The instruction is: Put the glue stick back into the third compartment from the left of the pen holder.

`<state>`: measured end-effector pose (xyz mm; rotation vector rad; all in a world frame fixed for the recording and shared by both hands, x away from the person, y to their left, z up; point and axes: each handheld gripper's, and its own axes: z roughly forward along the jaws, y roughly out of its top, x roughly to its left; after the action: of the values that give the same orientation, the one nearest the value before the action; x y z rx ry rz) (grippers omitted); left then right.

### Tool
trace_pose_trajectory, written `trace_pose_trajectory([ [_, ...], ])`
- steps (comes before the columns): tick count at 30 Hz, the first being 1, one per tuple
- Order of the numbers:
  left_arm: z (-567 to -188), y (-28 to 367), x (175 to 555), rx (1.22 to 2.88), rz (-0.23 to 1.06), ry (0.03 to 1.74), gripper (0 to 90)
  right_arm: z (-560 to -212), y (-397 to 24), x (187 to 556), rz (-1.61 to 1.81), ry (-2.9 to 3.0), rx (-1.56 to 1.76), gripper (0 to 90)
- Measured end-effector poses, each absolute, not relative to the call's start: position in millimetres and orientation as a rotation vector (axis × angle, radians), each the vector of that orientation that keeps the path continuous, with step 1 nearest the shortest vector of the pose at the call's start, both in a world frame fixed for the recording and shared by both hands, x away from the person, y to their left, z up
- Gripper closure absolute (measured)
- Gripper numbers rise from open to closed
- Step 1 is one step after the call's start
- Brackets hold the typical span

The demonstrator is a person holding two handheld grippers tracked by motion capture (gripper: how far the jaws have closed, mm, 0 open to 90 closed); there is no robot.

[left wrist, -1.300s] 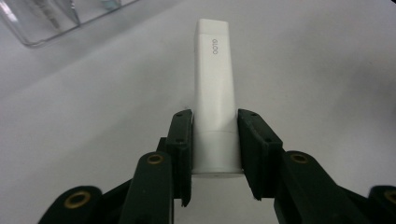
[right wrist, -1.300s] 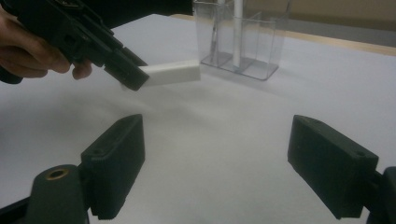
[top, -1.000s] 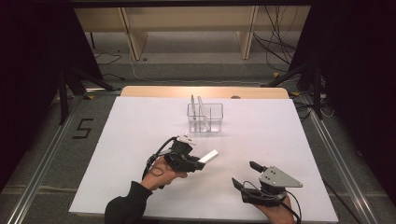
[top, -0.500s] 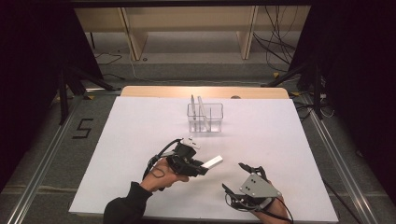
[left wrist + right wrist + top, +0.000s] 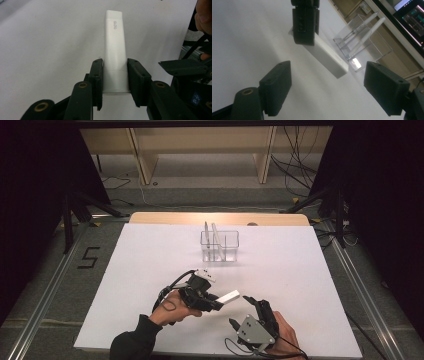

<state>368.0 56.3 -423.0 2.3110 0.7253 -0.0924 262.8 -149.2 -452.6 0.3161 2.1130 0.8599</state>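
Note:
A flat white bar [image 5: 229, 297] with small grey lettering [image 5: 115, 25] is clamped at its near end by my left gripper [image 5: 216, 303], which is shut on it and holds it just above the white table, pointing right. My right gripper [image 5: 241, 311] sits close to the bar's free end, near the front edge. Its jaws stand wide open and have just been closing a little. In the right gripper view the bar [image 5: 329, 60] lies ahead of the pads [image 5: 277, 85], which do not touch it.
A clear plastic holder [image 5: 220, 246] with two white pens [image 5: 216, 232] stands at the back middle of the white tabletop [image 5: 125, 270]. A wooden strip [image 5: 165, 218] borders the far edge. Cables trail from both grippers.
My right gripper has slid left along the front of the table, toward the free end of the bar. The left gripper and the bar have hardly moved.

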Motion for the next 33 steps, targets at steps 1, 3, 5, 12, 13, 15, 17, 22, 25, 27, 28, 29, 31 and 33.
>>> trace_pose_trajectory([
  [1, -423.0, 56.2, 367.8, 2.314, -0.094, 0.722, 66.7, -453.8, -147.3, 262.0, 0.841, 2.113, 0.299, 24.3],
  [3, -423.1, 55.3, 367.2, 2.322, -0.103, 0.715, 66.8, -456.1, -143.9, 261.2, 0.792, 2.105, 0.251, 25.1],
  [5, -423.3, 54.0, 366.1, 2.325, -0.106, 0.710, 66.7, -458.0, -140.4, 260.9, 0.757, 2.094, 0.221, 25.7],
  [12, -422.2, 51.1, 363.2, 2.342, -0.119, 0.687, 66.7, -467.0, -130.9, 259.5, 0.665, 2.066, 0.144, 29.4],
  [13, -422.0, 50.8, 362.8, 2.344, -0.123, 0.686, 66.7, -467.6, -130.4, 260.0, 0.648, 2.065, 0.118, 30.4],
  [15, -422.2, 50.5, 362.5, 2.355, -0.121, 0.677, 66.7, -470.3, -128.3, 259.8, 0.628, 2.053, 0.096, 32.3],
  [17, -422.3, 49.8, 361.8, 2.358, -0.128, 0.675, 66.7, -471.4, -126.6, 260.4, 0.606, 2.046, 0.068, 33.5],
  [22, -422.5, 48.0, 360.0, 2.374, -0.138, 0.660, 66.7, -475.7, -121.7, 260.6, 0.555, 2.033, 0.029, 39.7],
  [25, -422.5, 46.9, 359.0, 2.381, -0.145, 0.653, 66.7, -478.5, -119.3, 260.2, 0.531, 2.020, 0.009, 43.5],
  [27, -422.9, 45.9, 358.6, 2.384, -0.147, 0.647, 66.7, -479.1, -118.3, 260.5, 0.509, 2.005, -0.014, 46.1],
  [28, -423.1, 45.5, 358.4, 2.387, -0.149, 0.643, 66.7, -479.7, -117.7, 260.7, 0.506, 1.999, -0.017, 47.2],
  [29, -423.4, 45.0, 357.9, 2.387, -0.149, 0.645, 66.7, -480.4, -117.2, 260.7, 0.503, 1.991, -0.020, 48.5],
  [31, -423.4, 44.6, 357.5, 2.392, -0.151, 0.639, 66.7, -481.6, -116.4, 260.7, 0.490, 1.981, -0.030, 51.5],
  [33, -423.1, 44.2, 357.1, 2.391, -0.152, 0.638, 66.7, -482.3, -115.7, 261.2, 0.476, 1.970, -0.054, 54.4],
])
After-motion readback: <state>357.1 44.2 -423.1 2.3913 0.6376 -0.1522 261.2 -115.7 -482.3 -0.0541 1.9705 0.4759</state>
